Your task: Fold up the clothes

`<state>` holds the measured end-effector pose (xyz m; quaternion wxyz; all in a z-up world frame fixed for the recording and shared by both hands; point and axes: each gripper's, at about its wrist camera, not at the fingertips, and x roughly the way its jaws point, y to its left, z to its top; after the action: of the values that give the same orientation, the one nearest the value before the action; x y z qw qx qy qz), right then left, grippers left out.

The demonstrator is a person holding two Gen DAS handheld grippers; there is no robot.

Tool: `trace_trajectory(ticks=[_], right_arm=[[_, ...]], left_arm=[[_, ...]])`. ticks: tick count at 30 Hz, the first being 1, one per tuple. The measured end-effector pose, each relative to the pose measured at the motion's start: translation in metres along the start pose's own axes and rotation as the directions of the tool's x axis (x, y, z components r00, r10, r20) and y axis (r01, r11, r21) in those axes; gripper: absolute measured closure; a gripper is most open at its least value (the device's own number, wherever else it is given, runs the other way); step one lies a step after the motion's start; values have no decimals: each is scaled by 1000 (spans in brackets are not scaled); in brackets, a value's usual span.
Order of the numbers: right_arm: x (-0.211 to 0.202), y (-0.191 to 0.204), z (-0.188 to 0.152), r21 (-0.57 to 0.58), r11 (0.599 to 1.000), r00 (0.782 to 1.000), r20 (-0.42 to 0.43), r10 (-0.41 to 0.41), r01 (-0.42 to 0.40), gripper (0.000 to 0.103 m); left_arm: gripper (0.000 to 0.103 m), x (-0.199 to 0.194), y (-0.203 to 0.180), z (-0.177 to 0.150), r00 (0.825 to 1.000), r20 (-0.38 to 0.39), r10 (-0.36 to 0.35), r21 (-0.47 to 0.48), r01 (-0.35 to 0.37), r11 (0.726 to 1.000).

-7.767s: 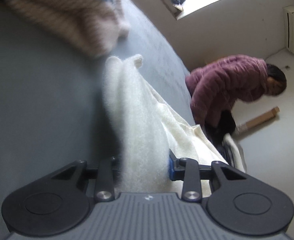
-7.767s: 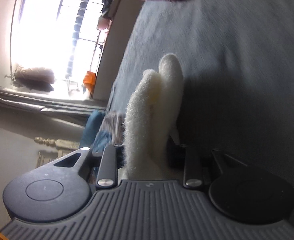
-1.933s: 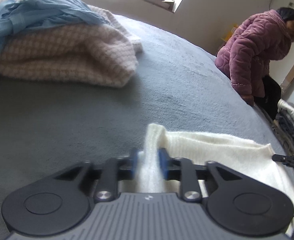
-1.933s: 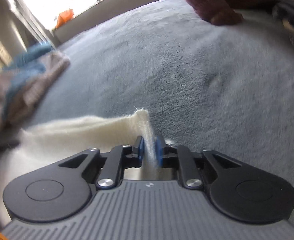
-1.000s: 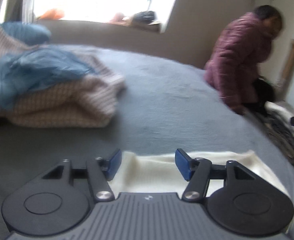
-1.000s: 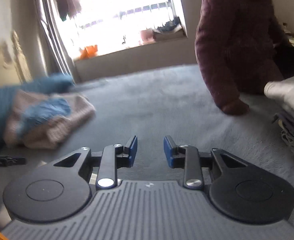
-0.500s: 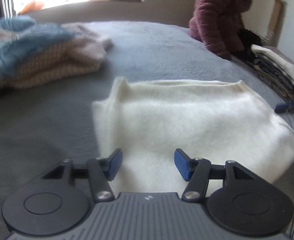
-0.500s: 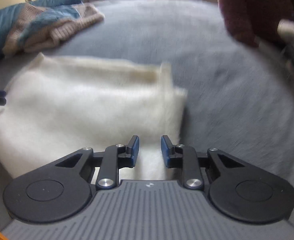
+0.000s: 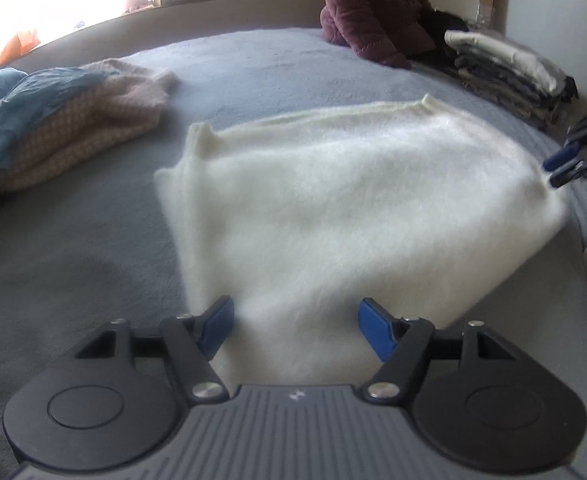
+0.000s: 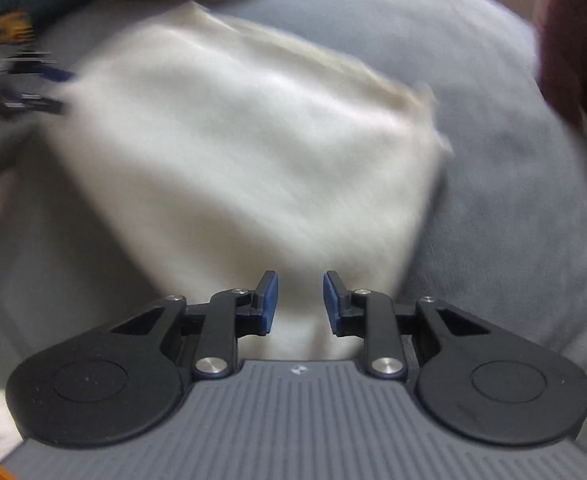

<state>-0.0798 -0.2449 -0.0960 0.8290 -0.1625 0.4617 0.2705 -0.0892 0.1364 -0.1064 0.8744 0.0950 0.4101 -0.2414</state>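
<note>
At the far left of the left wrist view, one unfolded heap lies on the grey bed (image 9: 73,264): a pink-and-cream checked knit (image 9: 73,128) with one blue garment (image 9: 33,92) draped over it, both well apart from the work piece. The work piece, one white fleecy garment (image 9: 333,200), lies at the centre of the bed, already doubled into a rough rectangle with its collar-like edge toward the window. The left gripper (image 9: 295,326) hangs over the near-left part of this garment; its jaws have just been opening and stand wide, with fabric seen between them but the pads pressing on nothing. The right gripper (image 10: 299,304), seen at the garment's right corner in the left wrist view, stands over the near-right edge with its jaws narrowly parted and empty, having just been closing slightly. Judged from this layout, the step in hand is the repositioning between folds: both tools are free and are set over the near edge. The next move calls for each gripper to pinch a near corner through all layers and carry it evenly toward the far edge. To the right sit one person in a maroon padded jacket (image 9: 369,4) and one stack of folded clothes (image 9: 509,68) at the bed's right side. Count: two grippers, one garment in work, one heap, one stack.
</note>
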Motion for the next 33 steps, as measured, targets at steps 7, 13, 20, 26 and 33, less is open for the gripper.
trace_trajectory(ticks=[7,13,20,26,33], right_arm=[[52,21,-15,-176,983,991,-117,-72,51,81],[9,28,28,-169,986,1000,-7,-7,6,83],[79,49,34,-183,981,998,-4,62,-62,81],[38,53,69,-151,988,1000,14,26,-24,81],[92,73,56,-171,984,999,0,38,-38,81]], left_arm=[[36,-12,-1,2,1000,-11,25,20,-25,999],[35,-33,-15,22,996,93,-16,69,10,998],[33,24,-46,7,997,56,-48,181,37,983],[33,4,-38,26,994,97,-56,122,44,992],[33,31,-59,29,998,31,-46,176,40,984]])
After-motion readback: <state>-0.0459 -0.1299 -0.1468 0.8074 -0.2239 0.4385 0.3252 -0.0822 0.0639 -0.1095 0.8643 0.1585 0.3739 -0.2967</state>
